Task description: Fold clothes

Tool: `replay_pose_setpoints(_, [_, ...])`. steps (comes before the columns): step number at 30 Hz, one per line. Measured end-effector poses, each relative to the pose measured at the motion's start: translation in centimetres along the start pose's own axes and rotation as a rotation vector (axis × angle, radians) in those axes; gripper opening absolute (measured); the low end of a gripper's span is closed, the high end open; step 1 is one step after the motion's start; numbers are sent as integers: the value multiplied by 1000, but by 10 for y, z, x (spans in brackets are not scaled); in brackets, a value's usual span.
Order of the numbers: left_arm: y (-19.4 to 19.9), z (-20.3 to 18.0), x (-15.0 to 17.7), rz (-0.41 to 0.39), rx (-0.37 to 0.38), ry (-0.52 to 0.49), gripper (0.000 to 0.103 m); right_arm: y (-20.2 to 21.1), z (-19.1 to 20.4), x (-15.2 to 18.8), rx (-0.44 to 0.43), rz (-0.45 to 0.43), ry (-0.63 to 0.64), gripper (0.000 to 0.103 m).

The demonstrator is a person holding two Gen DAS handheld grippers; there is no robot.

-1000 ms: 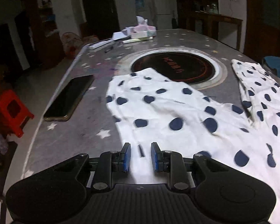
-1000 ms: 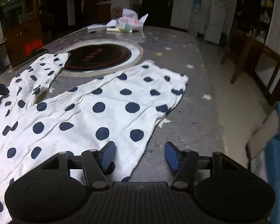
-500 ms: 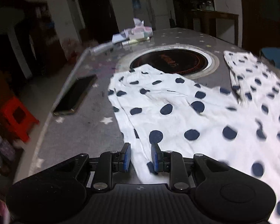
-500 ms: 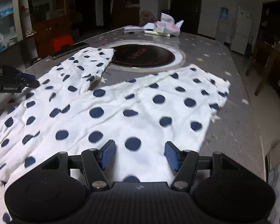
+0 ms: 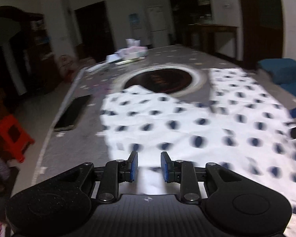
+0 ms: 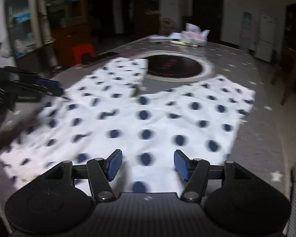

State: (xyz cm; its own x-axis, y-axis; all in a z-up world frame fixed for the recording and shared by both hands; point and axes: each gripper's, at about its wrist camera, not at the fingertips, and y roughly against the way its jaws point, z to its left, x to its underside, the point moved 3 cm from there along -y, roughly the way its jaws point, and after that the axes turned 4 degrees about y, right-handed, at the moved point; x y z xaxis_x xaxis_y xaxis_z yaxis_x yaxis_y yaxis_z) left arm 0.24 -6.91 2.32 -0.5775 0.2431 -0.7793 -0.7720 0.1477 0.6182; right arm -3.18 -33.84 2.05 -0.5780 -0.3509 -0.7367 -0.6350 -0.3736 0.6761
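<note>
A dim room is seen, lit unevenly. A grey star-patterned table (image 5: 73, 148) is set with a round dark cooktop (image 5: 161, 78) at 12 o'clock. A red stool (image 5: 11, 136) is placed on the pale floor at 9 o'clock. Dark doorways, a white fridge (image 6: 266, 37) and wooden shelving are ranged along white walls.

Soft matt cloth polka-dot garment (image 6: 148, 118), creased, on a smooth grey table (image 6: 266, 138) with glossy dark inset cooktop (image 6: 173, 66)

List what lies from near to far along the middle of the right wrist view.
Right tongs → polka-dot garment → round cooktop → tissue box
</note>
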Motion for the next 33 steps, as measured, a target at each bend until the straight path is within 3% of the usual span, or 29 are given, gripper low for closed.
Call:
replay_pose_setpoints(3, [7, -17, 10, 15, 56, -20, 29, -1, 18, 4, -31, 4, 35, 59])
replay_pose_setpoints(13, [19, -18, 48, 37, 71, -48, 28, 12, 31, 39, 11, 22, 39, 60])
replay_pose_setpoints(25, [36, -5, 51, 46, 59, -61, 29, 30, 40, 38, 3, 17, 45, 60])
replay_pose_setpoints(30, [44, -20, 38, 9, 118, -54, 29, 30, 50, 29, -44, -10, 57, 60])
replay_pose_setpoints(33, [41, -35, 42, 28, 154, -80, 29, 26, 59, 29, -75, -6, 68, 60])
